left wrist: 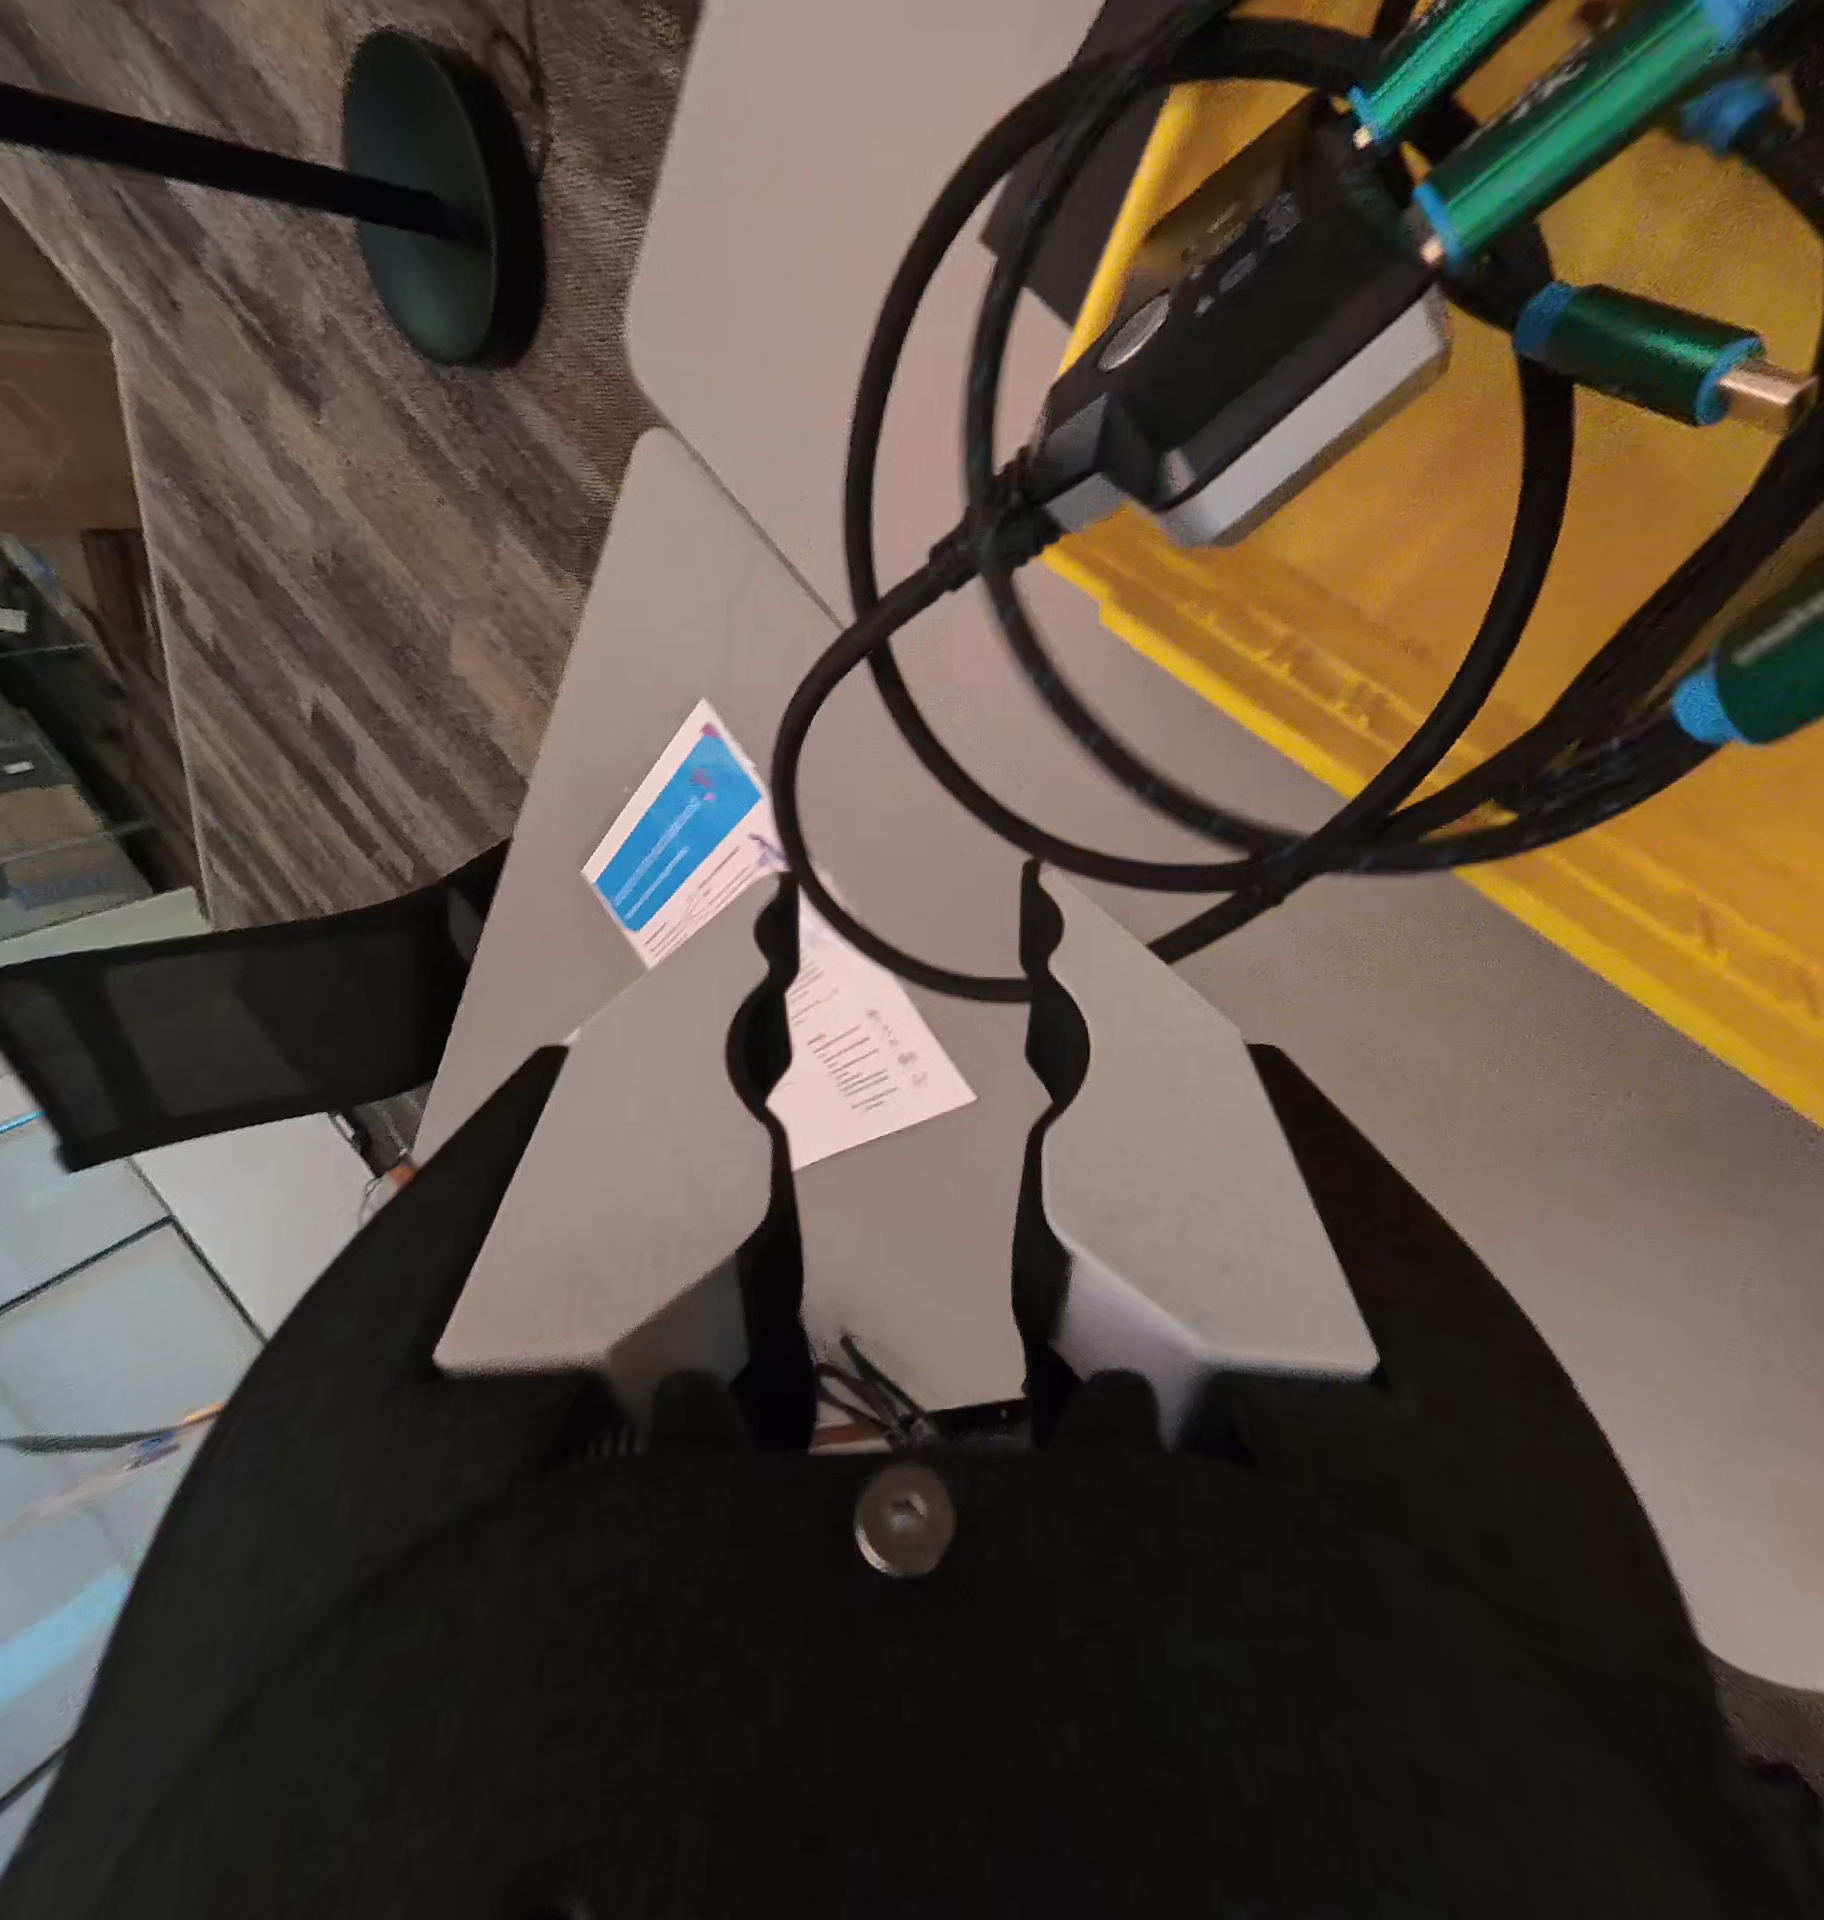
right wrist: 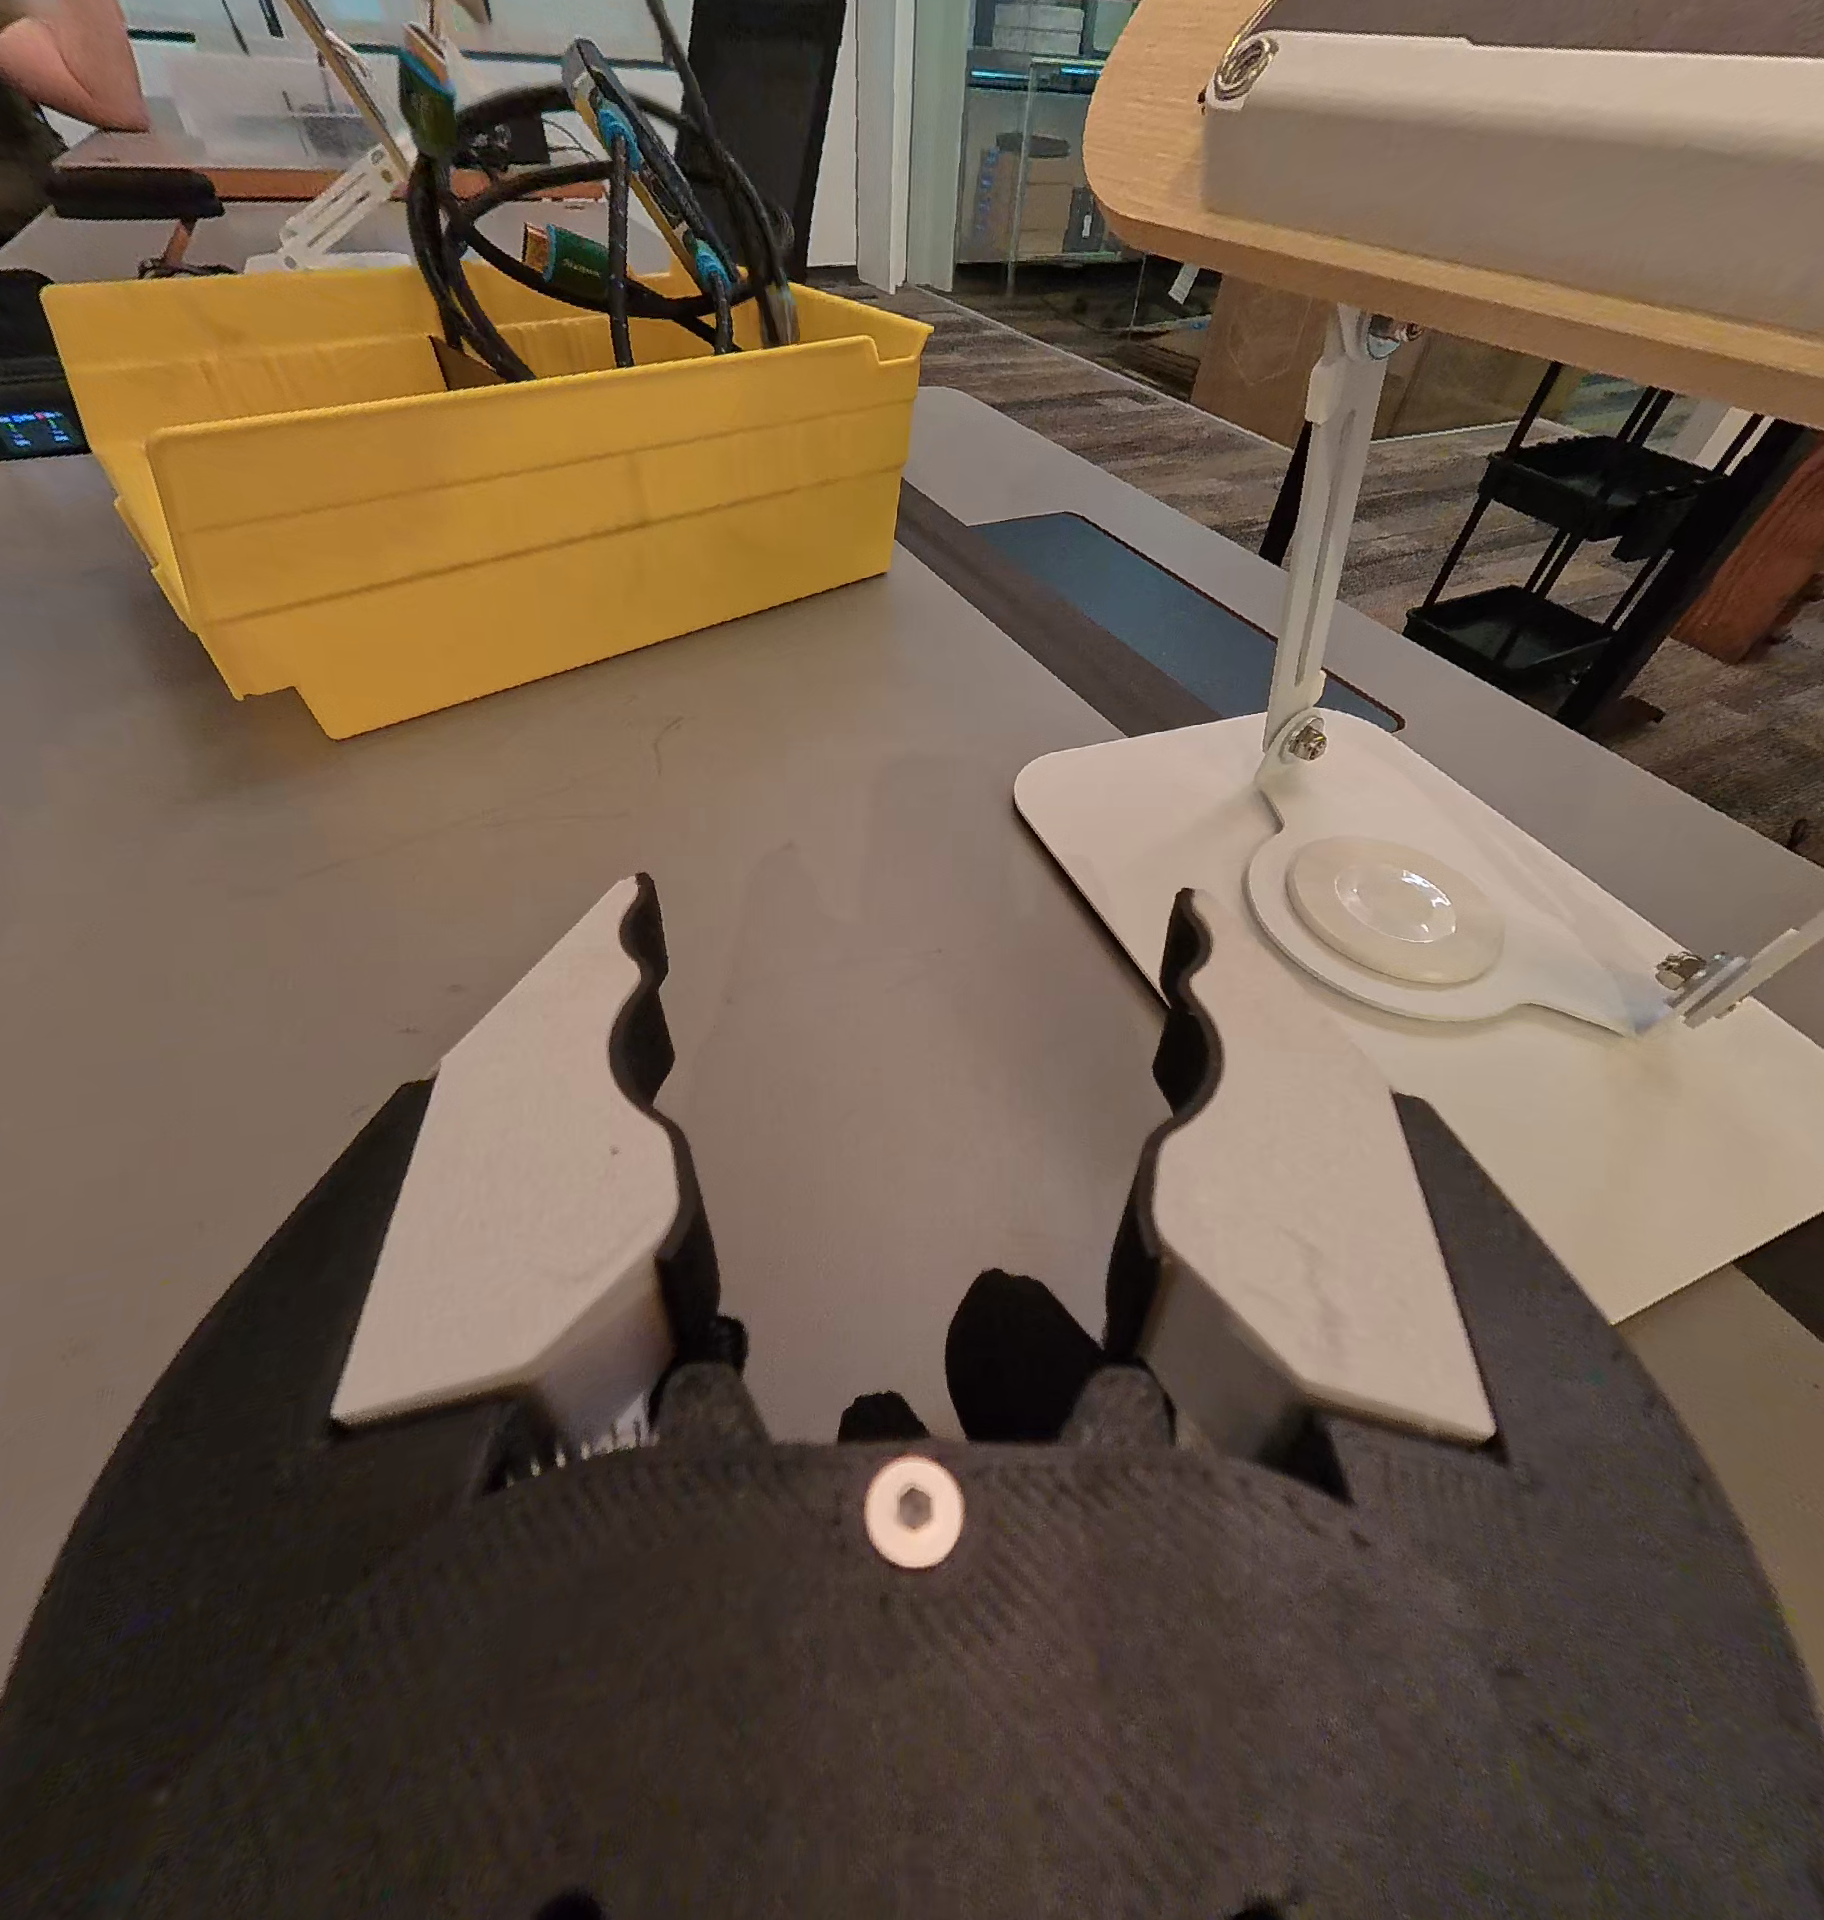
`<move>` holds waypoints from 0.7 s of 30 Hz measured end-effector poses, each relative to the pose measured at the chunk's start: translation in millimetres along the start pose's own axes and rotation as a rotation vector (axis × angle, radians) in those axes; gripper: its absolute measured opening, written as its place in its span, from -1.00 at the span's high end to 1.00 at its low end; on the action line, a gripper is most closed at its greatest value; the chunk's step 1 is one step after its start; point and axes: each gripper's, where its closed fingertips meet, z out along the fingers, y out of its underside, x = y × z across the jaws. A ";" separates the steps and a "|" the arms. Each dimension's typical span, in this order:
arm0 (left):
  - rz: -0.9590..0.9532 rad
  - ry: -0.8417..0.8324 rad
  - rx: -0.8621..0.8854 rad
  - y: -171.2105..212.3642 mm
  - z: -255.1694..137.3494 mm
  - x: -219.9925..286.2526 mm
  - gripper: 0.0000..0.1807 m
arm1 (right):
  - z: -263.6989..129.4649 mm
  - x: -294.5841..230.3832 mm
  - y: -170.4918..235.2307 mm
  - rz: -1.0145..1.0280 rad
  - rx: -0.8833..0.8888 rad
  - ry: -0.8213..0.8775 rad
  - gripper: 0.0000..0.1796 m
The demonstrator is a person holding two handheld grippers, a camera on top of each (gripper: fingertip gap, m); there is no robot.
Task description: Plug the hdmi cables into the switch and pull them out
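The switch [left wrist: 1261, 374], a black and silver box, lies tilted in the yellow bin [left wrist: 1510, 644] among black braided HDMI cables [left wrist: 1178, 862]. A grey plug [left wrist: 1084, 468] sits in its near end. Green plugs with blue collars [left wrist: 1510, 187] crowd its far side; one green plug [left wrist: 1656, 353] lies free, its gold tip bare. My left gripper [left wrist: 908, 883] is open and empty over the grey table, short of the cable loop. In the right wrist view the bin [right wrist: 534, 520] stands far left with the cables [right wrist: 617, 260] sticking up. My right gripper [right wrist: 916, 894] is open and empty above the table.
Two paper cards [left wrist: 679, 831] [left wrist: 866, 1049] lie under my left gripper. A white stand base [right wrist: 1407, 935] sits right of my right gripper, with a wooden board [right wrist: 1407, 301] overhanging. A small black device with a display [right wrist: 25, 426] is at far left. About 50 centimeters separates my left fingertips from my right. To reach the switch [left wrist: 1261, 374] in a straight line is about 8 centimeters for my left fingers, about 40 centimeters for my right. To the green plug [left wrist: 1656, 353]: left tips about 12 centimeters, right tips about 35 centimeters.
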 end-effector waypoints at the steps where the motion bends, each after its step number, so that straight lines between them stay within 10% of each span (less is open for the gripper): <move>1: -0.001 -0.025 0.013 -2.1 -10.7 -5.5 0.55 | 0.1 0.0 0.1 -0.001 -0.001 0.000 -0.06; 9: 0.301 -0.066 0.190 -121.0 -93.7 53.5 0.66 | 0.4 -0.5 0.4 -0.006 -0.003 0.000 -0.05; 21: 0.637 0.098 0.271 -242.4 -76.5 146.1 0.78 | 1.4 -1.6 1.3 -0.010 -0.011 -0.005 -0.05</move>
